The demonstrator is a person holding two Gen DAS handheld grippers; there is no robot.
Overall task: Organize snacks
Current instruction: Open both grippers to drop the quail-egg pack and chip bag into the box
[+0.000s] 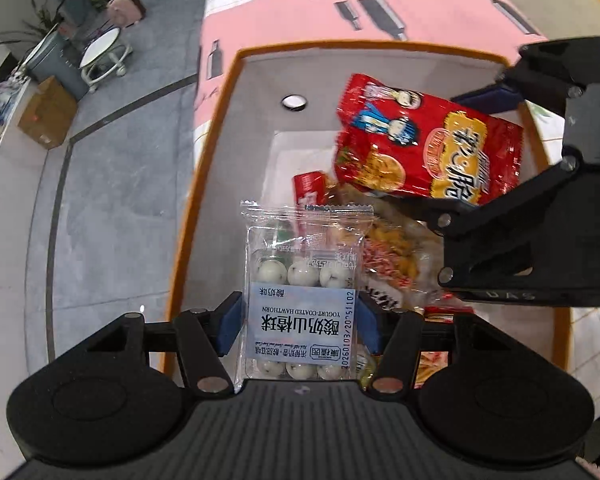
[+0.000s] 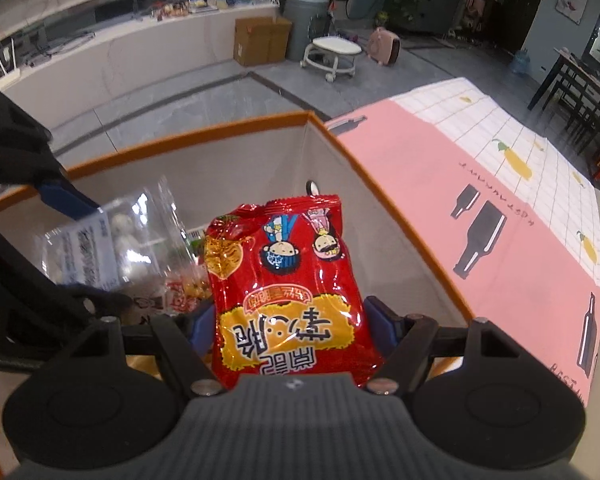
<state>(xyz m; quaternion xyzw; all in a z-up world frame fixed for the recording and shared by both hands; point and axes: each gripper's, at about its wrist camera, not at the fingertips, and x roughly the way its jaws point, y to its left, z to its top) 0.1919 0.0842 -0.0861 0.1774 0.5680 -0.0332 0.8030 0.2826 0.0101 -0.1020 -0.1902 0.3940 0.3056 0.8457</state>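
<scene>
Crinkly clear hawthorn packet (image 1: 300, 292) pinched in left tool (image 1: 300, 326), glossy red bag (image 2: 288, 292) in right tool (image 2: 290, 330), fabric bin (image 1: 220, 120).

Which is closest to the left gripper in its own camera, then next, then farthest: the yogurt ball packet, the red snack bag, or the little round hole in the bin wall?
1. Yogurt ball packet: right between the left gripper pads.
2. Red snack bag: up and to the right, between the right gripper pads over the bin.
3. Round hole: on the bin's far wall.
</scene>
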